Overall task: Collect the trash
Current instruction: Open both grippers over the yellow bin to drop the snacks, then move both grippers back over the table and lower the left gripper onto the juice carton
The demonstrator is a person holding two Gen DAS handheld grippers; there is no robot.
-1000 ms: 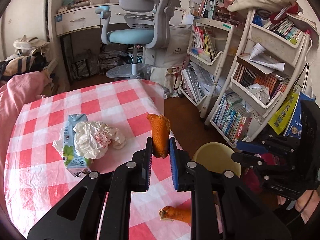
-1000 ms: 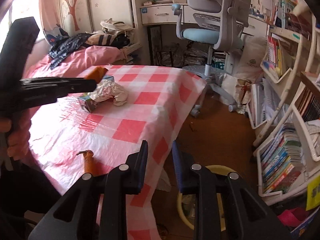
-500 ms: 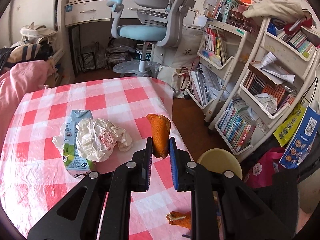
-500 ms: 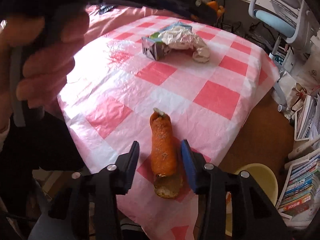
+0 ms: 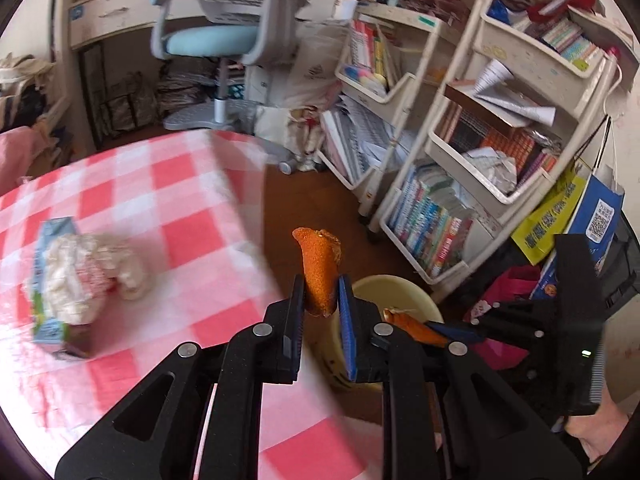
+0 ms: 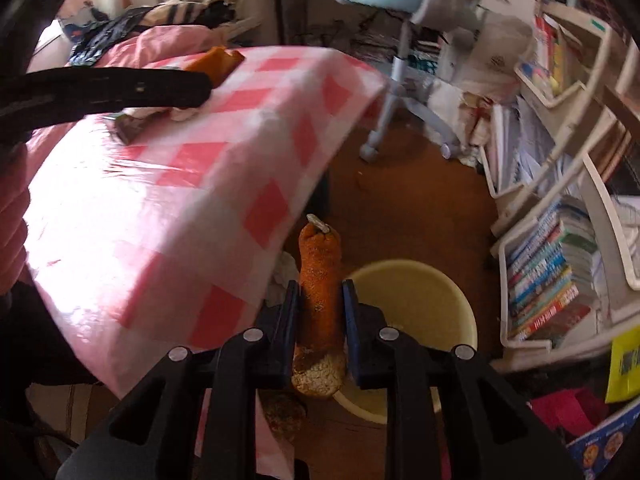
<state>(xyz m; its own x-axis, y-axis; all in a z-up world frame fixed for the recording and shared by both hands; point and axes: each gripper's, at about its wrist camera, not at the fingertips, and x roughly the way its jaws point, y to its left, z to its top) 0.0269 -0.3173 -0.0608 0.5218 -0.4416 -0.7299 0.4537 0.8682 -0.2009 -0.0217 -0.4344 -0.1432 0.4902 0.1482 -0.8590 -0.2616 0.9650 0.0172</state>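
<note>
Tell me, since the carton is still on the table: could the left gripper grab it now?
Probably not: the left gripper is shut on an orange peel, away from the carton.

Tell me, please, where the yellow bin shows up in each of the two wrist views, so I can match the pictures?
Left wrist view: the yellow bin sits low and right of centre, on the floor just behind the left gripper, partly hidden by its fingers.
Right wrist view: the yellow bin sits low and right of centre, just right of the right gripper.
Shared landmark: the checked tablecloth, left of the bin in both.
</note>
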